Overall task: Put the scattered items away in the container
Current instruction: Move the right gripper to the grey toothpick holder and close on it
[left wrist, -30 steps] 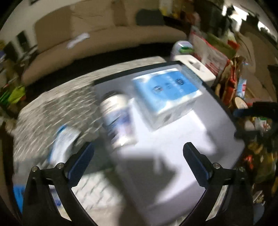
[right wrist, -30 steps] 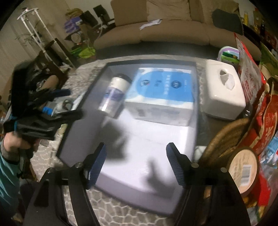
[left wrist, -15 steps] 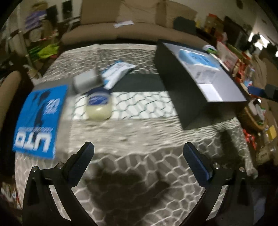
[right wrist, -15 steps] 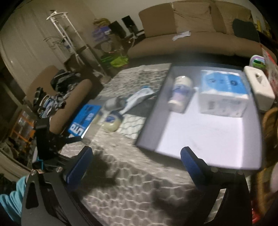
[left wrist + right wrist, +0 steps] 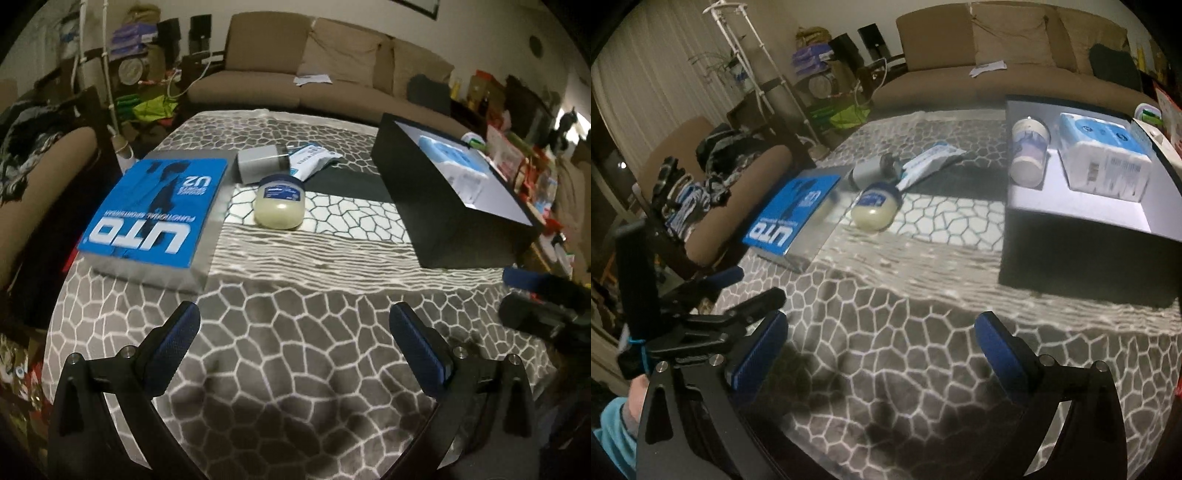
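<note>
having swung from the box [image 5: 443, 206] toward the jar [image 5: 279, 202], both jaws gape empty.

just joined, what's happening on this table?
A person with a gripper in each hand is tidying items into the black box. The left gripper and right gripper both hover over the table with jaws open, holding nothing. A bottle and a tissue pack are already inside. The jar, UTO box, grey canister and pouch sit outside.
</note>
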`<state>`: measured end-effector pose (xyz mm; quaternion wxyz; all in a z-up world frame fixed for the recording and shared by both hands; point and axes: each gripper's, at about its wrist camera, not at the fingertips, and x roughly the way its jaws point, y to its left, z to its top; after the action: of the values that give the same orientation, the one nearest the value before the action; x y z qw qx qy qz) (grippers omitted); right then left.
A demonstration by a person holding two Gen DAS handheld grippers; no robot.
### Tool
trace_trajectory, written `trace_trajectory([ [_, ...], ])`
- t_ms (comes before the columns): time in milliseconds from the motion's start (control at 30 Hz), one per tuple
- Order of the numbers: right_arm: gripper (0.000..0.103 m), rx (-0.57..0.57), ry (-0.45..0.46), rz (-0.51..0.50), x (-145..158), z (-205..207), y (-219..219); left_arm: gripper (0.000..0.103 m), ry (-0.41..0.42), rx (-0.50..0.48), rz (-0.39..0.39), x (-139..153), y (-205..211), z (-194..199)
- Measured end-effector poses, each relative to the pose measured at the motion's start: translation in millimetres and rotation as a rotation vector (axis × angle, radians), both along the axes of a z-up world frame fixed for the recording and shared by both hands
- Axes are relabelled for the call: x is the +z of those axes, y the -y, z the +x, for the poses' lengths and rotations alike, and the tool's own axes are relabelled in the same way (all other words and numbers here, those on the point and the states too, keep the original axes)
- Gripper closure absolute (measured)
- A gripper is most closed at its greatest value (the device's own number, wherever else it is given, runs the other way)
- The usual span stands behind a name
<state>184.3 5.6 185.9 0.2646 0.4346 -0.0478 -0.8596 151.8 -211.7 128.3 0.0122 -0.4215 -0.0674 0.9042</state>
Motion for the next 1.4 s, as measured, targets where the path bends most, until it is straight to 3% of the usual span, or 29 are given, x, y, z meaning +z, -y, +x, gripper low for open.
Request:
trace_trajectory([
  [433, 0.0, 0.027, 0.011, 0.02, -14.7, 16.2, 36.3, 0.0, -0.005, 0.037, -0.015, -3.6, 17.9, 18.3],
  [767, 0.0, 0.024, 0.024, 0.016, -27.4, -2.2, 51.4, 0.0, 0.006, 0.063, 0.022, -5.8, 33.1, -1.2],
  [1133, 0.0, -0.01, 0.015, -0.033, -32.9, -95.4, 92.1, 0.0, -0.042, 0.186, -0.039, 14.9, 99.2, -72.9],
  [1300, 0.0, -0.042, -0.002, 0.009, -49.2, -152.3, 125.2, 0.0, -0.047, 0.27, 0.033, -1.8, 130.5, -87.1],
  [1400, 0.0, -0.027, -0.041, 0.109, -63.3, -188.7, 152.6, 0.0, 0.013, 0.285, 0.062, -25.3, 141.6, -90.8],
])
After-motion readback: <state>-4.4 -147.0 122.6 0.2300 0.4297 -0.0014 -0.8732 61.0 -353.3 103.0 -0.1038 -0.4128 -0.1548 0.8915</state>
